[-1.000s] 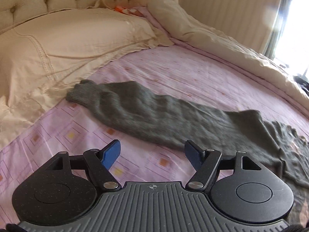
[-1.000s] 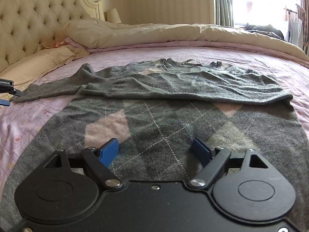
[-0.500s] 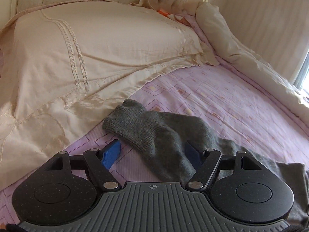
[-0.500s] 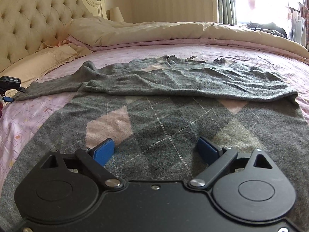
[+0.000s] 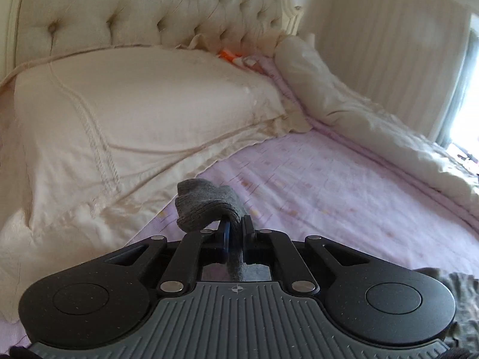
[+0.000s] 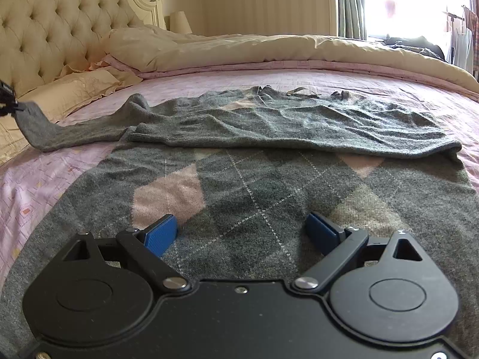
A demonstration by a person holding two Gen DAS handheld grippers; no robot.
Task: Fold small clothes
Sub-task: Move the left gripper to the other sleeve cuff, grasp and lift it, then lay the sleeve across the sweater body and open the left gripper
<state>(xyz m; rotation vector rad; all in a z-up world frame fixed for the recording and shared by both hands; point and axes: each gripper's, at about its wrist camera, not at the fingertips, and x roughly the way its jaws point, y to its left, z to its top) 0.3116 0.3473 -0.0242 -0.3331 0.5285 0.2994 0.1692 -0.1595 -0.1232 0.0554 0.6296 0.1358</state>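
A grey argyle sweater (image 6: 269, 185) lies flat on the pink bedsheet (image 6: 39, 176), one sleeve folded across its chest. My left gripper (image 5: 235, 227) is shut on the cuff of the other sleeve (image 5: 203, 206), which bunches over the fingertips. In the right wrist view that sleeve (image 6: 74, 131) stretches left and its cuff is lifted off the bed by the left gripper (image 6: 7, 101) at the frame edge. My right gripper (image 6: 242, 233) is open and empty, low over the sweater's lower body.
A cream pillow (image 5: 143, 113) and tufted headboard (image 5: 149, 9) lie ahead of the left gripper. A rolled cream duvet (image 6: 269, 51) runs along the far side of the bed. A window (image 6: 401, 0) is at the back right.
My left gripper moved to the sleeve cuff, closed on it and lifted it off the sheet. My right gripper stayed open over the sweater, barely moving.
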